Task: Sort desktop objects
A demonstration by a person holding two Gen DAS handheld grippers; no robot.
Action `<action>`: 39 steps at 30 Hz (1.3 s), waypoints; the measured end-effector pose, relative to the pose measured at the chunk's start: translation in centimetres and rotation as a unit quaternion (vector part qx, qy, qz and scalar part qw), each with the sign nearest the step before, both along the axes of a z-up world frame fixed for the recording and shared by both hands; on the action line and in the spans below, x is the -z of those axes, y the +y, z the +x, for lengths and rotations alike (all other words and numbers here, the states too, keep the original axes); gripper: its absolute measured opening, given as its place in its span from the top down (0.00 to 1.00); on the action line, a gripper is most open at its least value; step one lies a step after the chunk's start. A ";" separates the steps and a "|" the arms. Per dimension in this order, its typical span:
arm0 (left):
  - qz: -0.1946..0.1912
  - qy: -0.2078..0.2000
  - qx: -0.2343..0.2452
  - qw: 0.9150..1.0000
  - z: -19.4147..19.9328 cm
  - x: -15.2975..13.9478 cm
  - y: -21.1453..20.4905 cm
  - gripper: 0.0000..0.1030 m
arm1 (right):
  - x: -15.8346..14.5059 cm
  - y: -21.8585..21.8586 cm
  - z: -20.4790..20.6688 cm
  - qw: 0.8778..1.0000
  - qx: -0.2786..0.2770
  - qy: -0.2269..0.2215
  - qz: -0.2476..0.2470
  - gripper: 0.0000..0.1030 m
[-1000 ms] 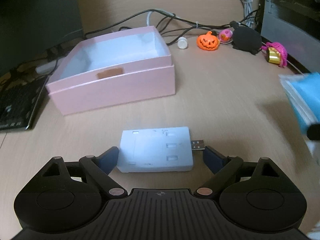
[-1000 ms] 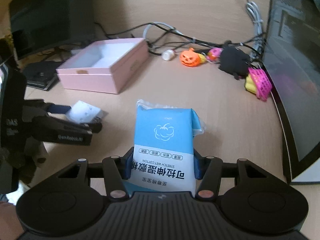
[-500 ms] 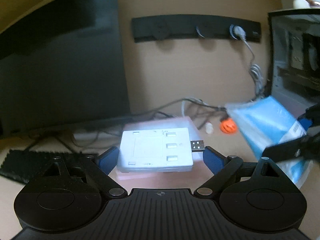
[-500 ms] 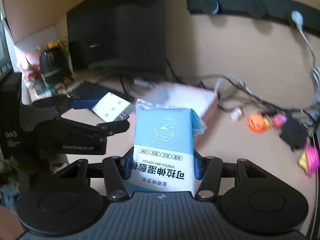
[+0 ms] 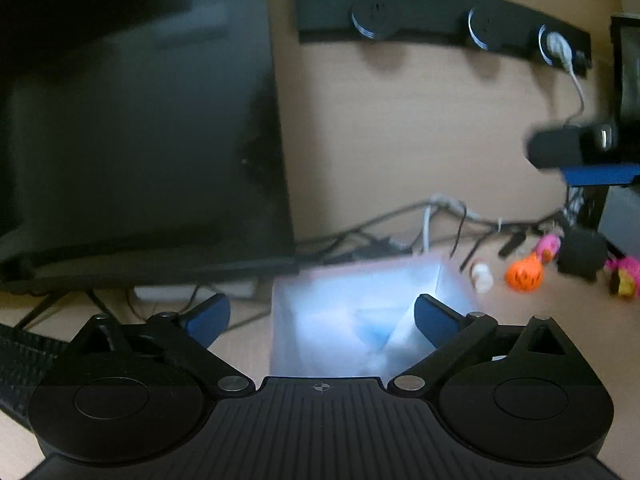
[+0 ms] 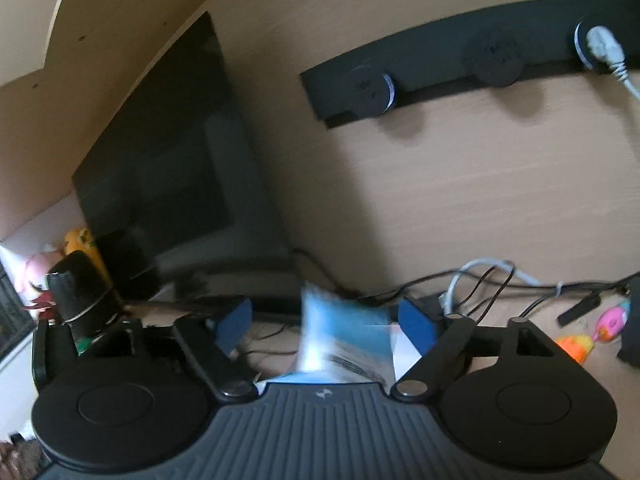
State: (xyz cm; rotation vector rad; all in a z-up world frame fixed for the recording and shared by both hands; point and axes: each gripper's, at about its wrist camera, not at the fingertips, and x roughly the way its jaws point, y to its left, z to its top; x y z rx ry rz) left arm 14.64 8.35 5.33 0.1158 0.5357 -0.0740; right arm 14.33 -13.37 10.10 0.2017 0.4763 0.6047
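Observation:
My left gripper (image 5: pixel 322 316) is open and empty, held above the pink box (image 5: pixel 360 280), which is blurred. Pale white and blue shapes (image 5: pixel 372 332) lie inside the box; I cannot tell them apart. My right gripper (image 6: pixel 326 320) is open, and the blue wet-cotton pack (image 6: pixel 344 340) sits loose and blurred between its spread fingers, touching neither. The right gripper's finger also shows at the right edge of the left wrist view (image 5: pixel 600 174).
A dark monitor (image 5: pixel 132 120) stands behind the box on the left. Cables (image 5: pixel 440 216), a small white cap (image 5: pixel 482 276), an orange pumpkin toy (image 5: pixel 524 274), a black toy (image 5: pixel 582 254) and pink toys (image 5: pixel 622 276) lie along the back right. A keyboard (image 5: pixel 20 364) is at left.
Both grippers have opened. The white USB device has left the left gripper, and the blue pack has come free of the right gripper's fingers. Both views have tilted up.

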 end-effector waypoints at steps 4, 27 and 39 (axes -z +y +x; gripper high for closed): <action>0.006 0.039 0.008 0.999 -1.7 1.9 0.7 0.00 | 4.5 -1.6 0.1 0.992 0.067 -0.010 -0.103 0.18; 0.013 0.107 0.091 0.990 -8.4 6.1 -4.3 0.00 | 14.9 -3.5 8.6 0.973 0.066 0.158 -0.156 0.76; 0.031 0.156 0.132 0.978 -9.7 8.6 -8.1 0.00 | 12.5 -7.7 7.5 0.976 0.136 0.072 -0.154 0.34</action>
